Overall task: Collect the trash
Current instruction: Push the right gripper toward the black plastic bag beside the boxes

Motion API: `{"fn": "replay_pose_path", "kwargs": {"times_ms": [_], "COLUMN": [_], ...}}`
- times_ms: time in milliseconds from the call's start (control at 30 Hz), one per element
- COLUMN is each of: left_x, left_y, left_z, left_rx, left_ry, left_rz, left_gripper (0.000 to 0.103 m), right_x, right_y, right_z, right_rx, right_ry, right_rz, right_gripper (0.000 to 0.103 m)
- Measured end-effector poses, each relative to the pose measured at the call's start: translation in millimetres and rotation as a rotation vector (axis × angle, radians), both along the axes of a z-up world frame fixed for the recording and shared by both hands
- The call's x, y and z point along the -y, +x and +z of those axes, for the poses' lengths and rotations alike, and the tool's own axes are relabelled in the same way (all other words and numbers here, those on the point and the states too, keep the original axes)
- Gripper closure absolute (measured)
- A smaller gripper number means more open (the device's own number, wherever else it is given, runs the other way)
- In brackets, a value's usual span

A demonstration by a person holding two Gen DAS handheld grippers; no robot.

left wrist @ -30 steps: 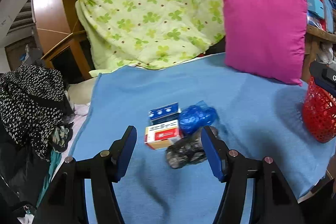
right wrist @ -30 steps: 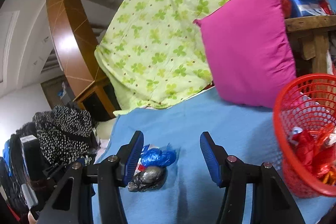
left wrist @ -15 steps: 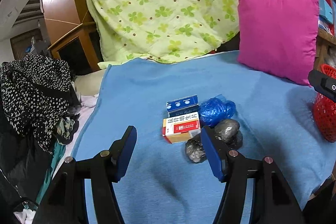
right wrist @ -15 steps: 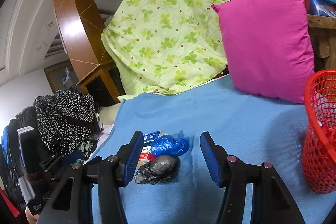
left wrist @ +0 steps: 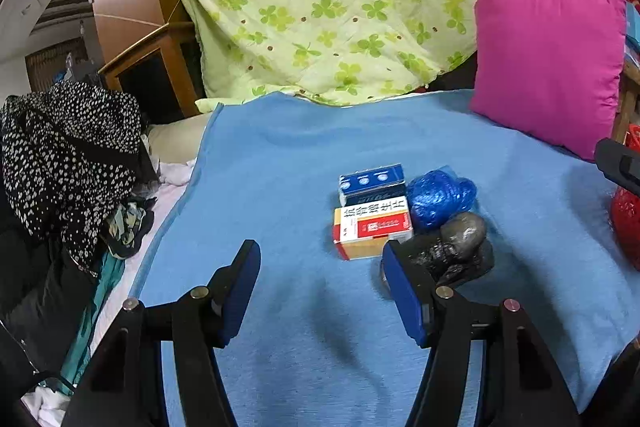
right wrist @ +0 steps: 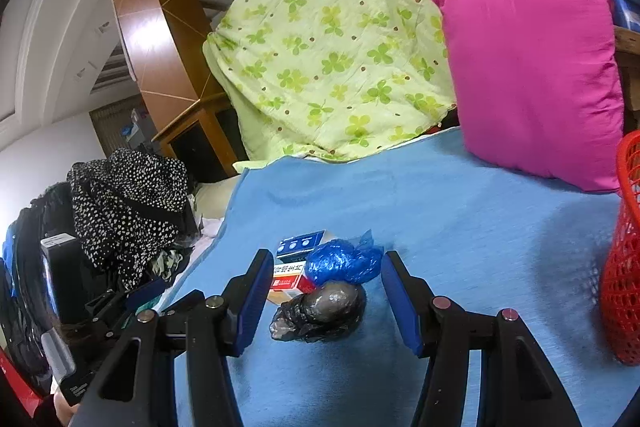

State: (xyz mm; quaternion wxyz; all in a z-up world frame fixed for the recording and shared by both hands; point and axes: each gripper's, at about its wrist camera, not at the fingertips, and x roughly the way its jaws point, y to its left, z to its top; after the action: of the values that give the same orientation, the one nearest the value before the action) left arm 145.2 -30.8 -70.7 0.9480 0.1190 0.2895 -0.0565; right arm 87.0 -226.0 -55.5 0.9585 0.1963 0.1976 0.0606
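Trash waits beside the black bag (right wrist: 320,311); right claw (right wrist: 320,301) is wide and empty, so lower it straight around.

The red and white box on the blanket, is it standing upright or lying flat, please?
Lying flat: the red and white box rests on a broad face on the blanket.

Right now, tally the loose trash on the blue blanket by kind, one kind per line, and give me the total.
Cardboard boxes: 2, a red and white box and a blue box behind it.
Crumpled plastic bags: 2, a blue bag and a black bag.
Total: 4 pieces, clustered together on the blanket.
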Motion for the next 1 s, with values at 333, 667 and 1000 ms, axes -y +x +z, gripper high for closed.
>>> {"fn": "replay_pose_path", "kwargs": {"times_ms": [333, 667, 1000], "left_x": [-17.7, -17.8, 15.3], "left_y": [10.1, 12.0, 8.9], "left_z": [-12.8, -21.3, -33.4], "left_rx": [-0.025, -0.051, -0.075], "left_ry": [-0.023, -0.034, -0.001], "left_rz": [0.026, 0.01, -0.071], "left_gripper": [0.038, 0.038, 0.038], "right_x": [-14.0, -21.4, 0.6], "right_y": [11.2, 17.6, 10.8], "right_z": [-6.1, -11.1, -8.8], "right_rx": [-0.028, -0.056, -0.058], "right_ry": [-0.02, -0.039, -0.025], "right_rz": [0.023, 0.022, -0.03], "right_gripper": [0.042, 0.042, 0.042]}}
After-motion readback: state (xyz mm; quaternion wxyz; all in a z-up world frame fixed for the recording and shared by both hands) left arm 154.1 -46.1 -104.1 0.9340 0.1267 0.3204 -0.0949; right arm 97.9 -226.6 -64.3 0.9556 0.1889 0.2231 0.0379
